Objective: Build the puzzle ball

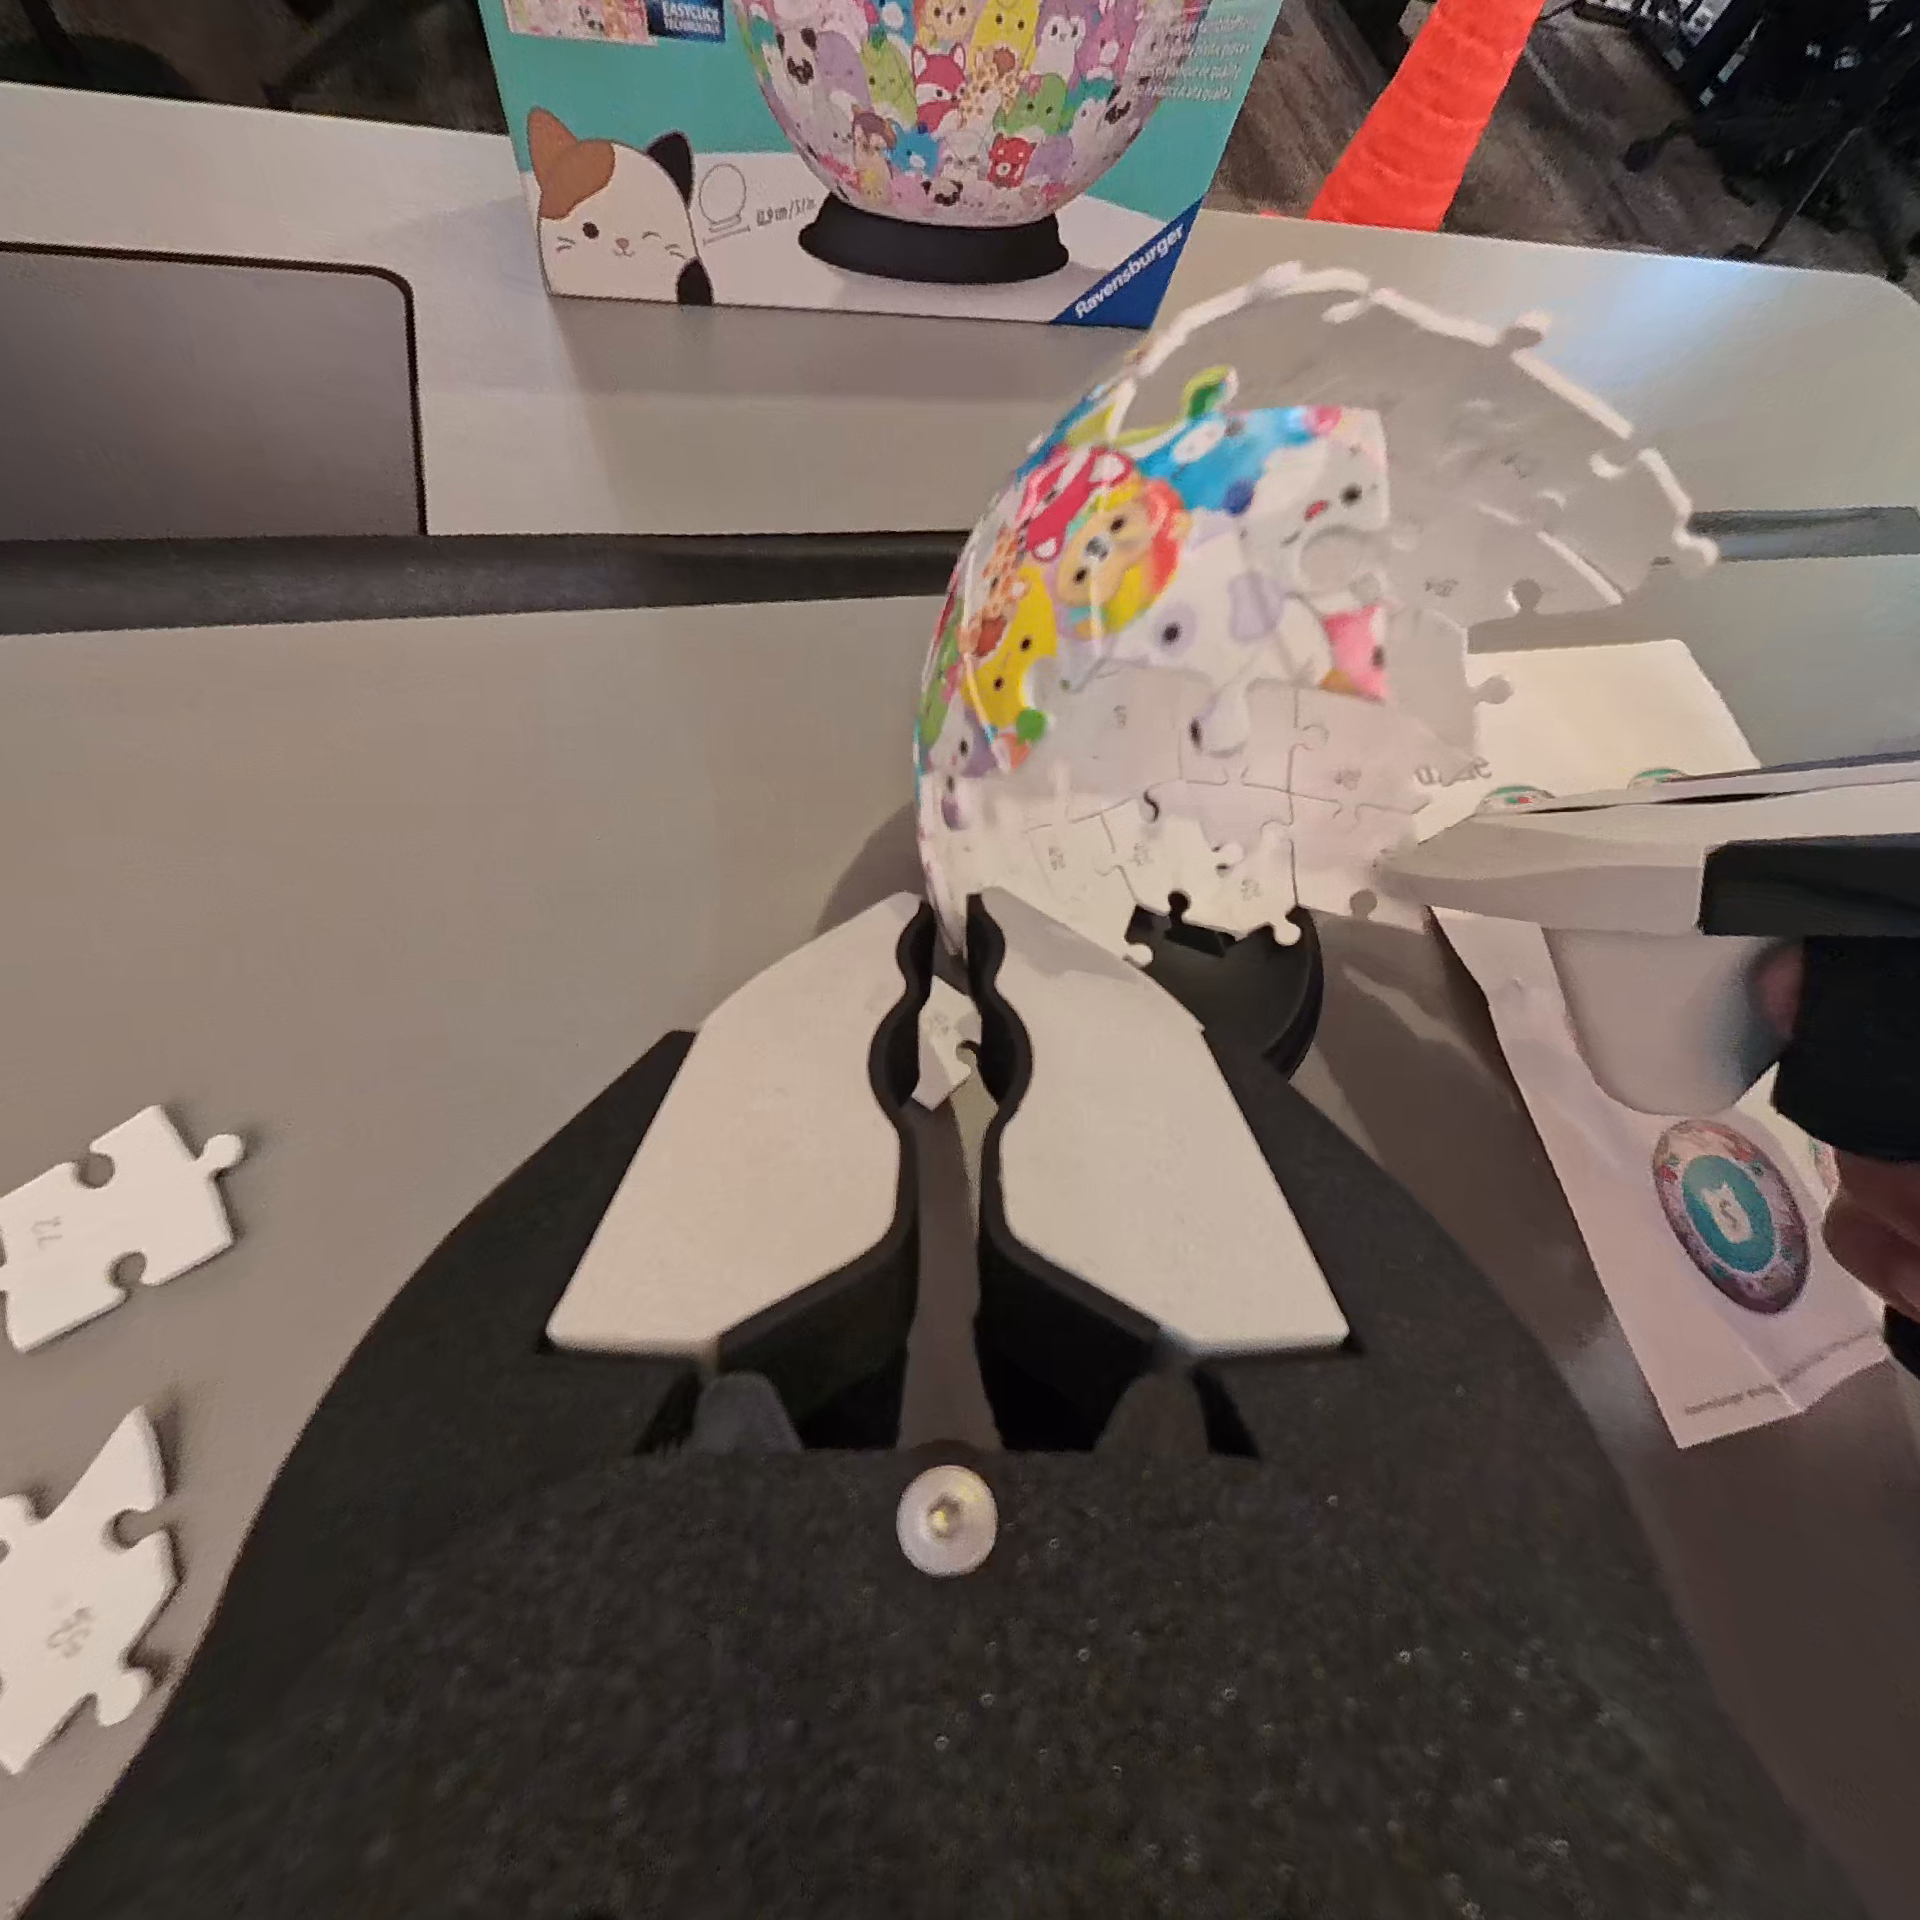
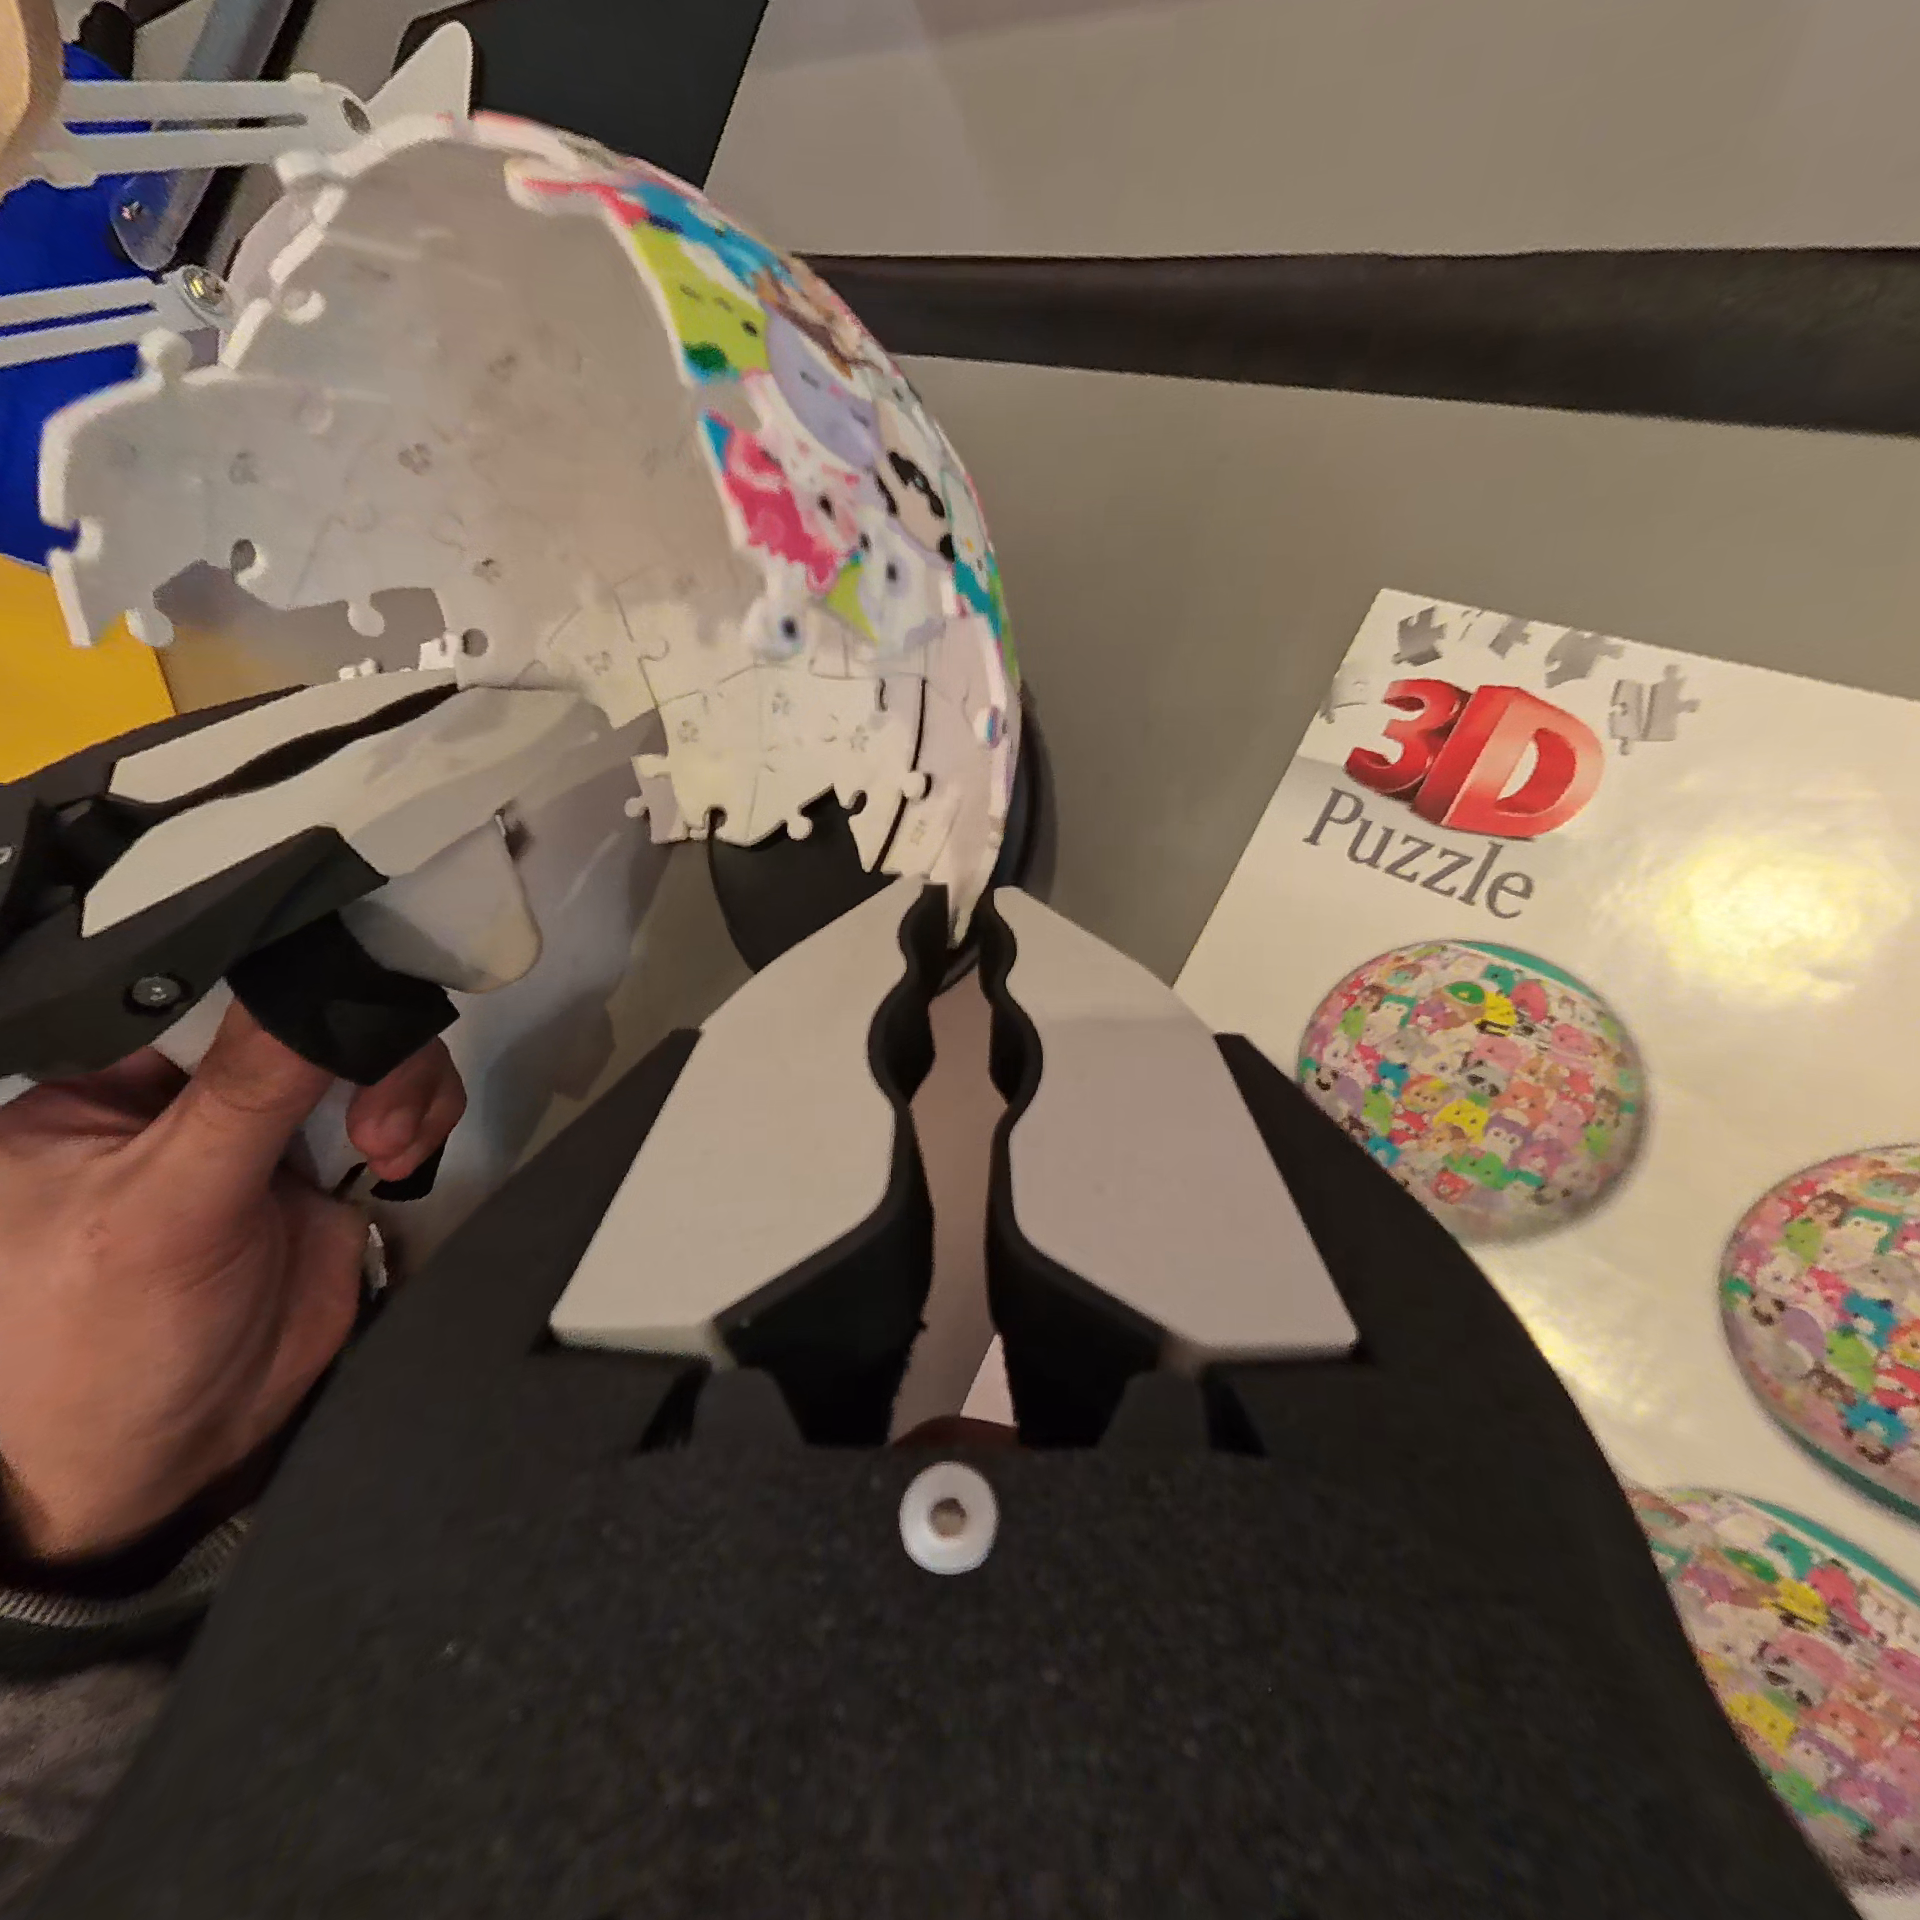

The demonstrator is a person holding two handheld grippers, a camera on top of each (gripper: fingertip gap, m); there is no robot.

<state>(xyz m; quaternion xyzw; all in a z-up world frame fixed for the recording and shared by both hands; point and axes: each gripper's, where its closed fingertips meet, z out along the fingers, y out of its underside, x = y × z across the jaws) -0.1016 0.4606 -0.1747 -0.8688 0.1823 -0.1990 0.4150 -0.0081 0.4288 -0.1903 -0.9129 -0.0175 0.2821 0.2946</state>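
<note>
The half-built puzzle ball (image 1: 1195, 644) is an open shell, with colourful cartoon animals outside and white inside, tilted over its black stand (image 1: 1262, 987). My left gripper (image 1: 948, 920) is shut on the shell's lower left rim, and a white piece edge shows between its fingers (image 1: 790, 1132). My right gripper (image 1: 1403, 868) comes in from the right and pinches the lower right rim. In the right wrist view the ball (image 2: 520, 436) fills the upper left, the right gripper (image 2: 964, 904) is shut on its bottom edge above the stand (image 2: 779, 904), and the left gripper (image 2: 447, 691) grips the rim.
Two loose white pieces (image 1: 114, 1226) (image 1: 73, 1579) lie on the grey table at left. The puzzle box (image 1: 862, 156) stands at the back. A printed instruction sheet (image 2: 1558, 1039) lies right of the ball. A hand (image 2: 156, 1247) holds the left gripper. A dark gap (image 1: 468, 571) splits the tables. Some 11 centimeters of space lies between my two pairs of fingers.
</note>
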